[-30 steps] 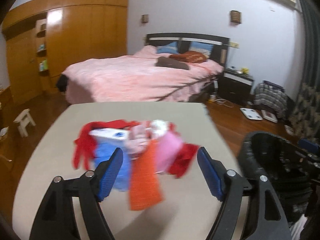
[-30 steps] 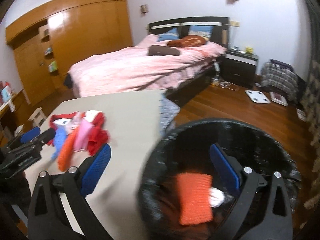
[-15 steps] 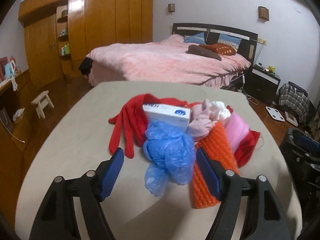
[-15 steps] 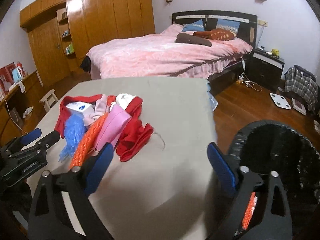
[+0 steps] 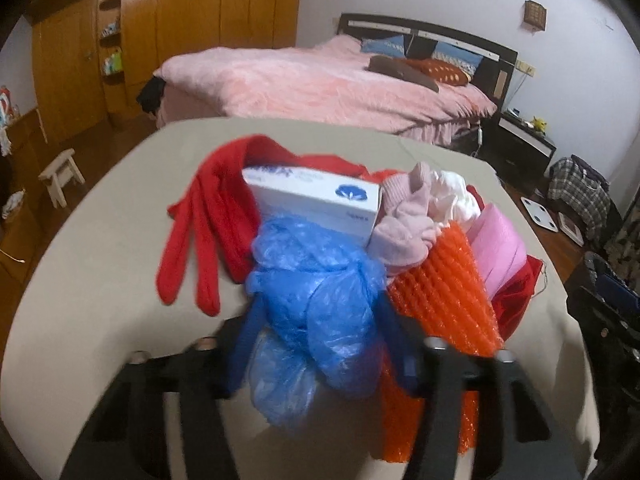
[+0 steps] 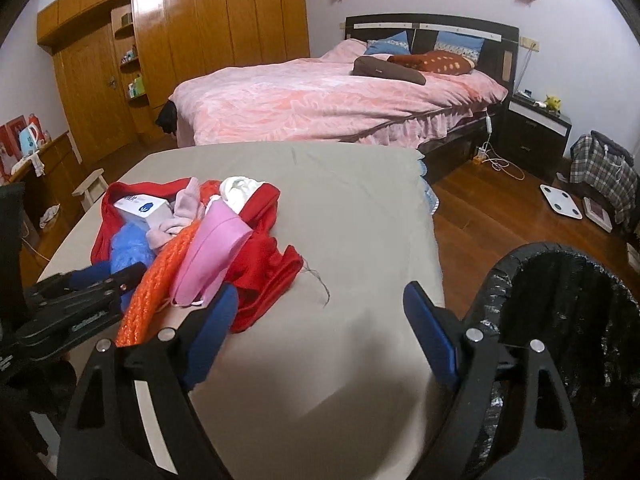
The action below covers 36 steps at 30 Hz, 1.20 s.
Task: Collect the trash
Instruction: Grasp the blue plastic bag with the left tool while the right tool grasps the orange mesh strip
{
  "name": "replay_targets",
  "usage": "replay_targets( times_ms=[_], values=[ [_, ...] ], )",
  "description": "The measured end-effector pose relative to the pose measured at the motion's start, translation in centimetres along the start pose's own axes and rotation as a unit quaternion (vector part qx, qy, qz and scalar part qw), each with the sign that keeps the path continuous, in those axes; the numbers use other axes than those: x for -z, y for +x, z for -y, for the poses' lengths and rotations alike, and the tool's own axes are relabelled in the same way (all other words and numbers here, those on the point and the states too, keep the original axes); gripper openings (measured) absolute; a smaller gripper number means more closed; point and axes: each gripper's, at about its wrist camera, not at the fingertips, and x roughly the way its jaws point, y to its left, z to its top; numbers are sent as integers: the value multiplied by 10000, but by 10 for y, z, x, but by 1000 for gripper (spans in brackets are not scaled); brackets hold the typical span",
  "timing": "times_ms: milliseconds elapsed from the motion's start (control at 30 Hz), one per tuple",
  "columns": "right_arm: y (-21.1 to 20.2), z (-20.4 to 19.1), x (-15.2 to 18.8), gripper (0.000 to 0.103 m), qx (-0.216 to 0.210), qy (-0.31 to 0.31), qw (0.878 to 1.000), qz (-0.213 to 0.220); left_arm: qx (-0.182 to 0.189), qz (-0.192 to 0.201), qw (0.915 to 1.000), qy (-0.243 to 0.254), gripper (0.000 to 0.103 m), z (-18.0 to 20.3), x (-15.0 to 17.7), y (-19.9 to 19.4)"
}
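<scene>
A pile of items lies on the beige table (image 5: pixel 100 264): a crumpled blue plastic bag (image 5: pixel 320 308), a white box (image 5: pixel 316 200), orange bubble wrap (image 5: pixel 440 300), red cloth (image 5: pixel 212 216), pink cloth (image 5: pixel 404 216). My left gripper (image 5: pixel 316 340) has its blue pads closed in on both sides of the blue bag; it also shows in the right wrist view (image 6: pixel 100 280). My right gripper (image 6: pixel 316 336) is open and empty over the table, beside the black-lined trash bin (image 6: pixel 560 320). The pile also shows there (image 6: pixel 192 240).
A pink bed (image 6: pixel 328 108) stands behind the table. Wooden wardrobes (image 6: pixel 180 40) line the left wall. A nightstand (image 6: pixel 536 132), a scale (image 6: pixel 560 202) and a plaid bag (image 6: pixel 600 172) are on the wooden floor at right. A small stool (image 5: pixel 60 172) stands at left.
My left gripper has moved forward into the pile and its jaws have closed in on the blue bag. My right gripper swung left from above the bin to over the table.
</scene>
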Motion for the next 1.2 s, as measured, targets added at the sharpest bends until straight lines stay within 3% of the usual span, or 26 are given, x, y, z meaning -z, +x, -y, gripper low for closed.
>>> replay_targets(
  times_ms=[100,200,467,667,1000,1200],
  values=[
    [0,-3,1,82,-26,-39,10000,9,-12,82,10000,31,40,3,0,-4],
    [-2,-7,1,82,-56,-78,9999,38,-50,215,9997,70,37,4,2,-12],
    [-13,-16,-1,82,-163,-81,9997,144,-108,626,9980,52,37,-7,3,-58],
    [-21,-35,-3,82,-325,-177,9991,200,-348,719,9968,85,37,-25,6,-72],
    [-11,-81,3,64,-670,-370,9971,-10,-500,761,9958,-118,37,-56,18,-78],
    [2,-104,8,45,-865,-460,9948,-278,-532,746,9956,-210,37,-71,22,-77]
  ],
)
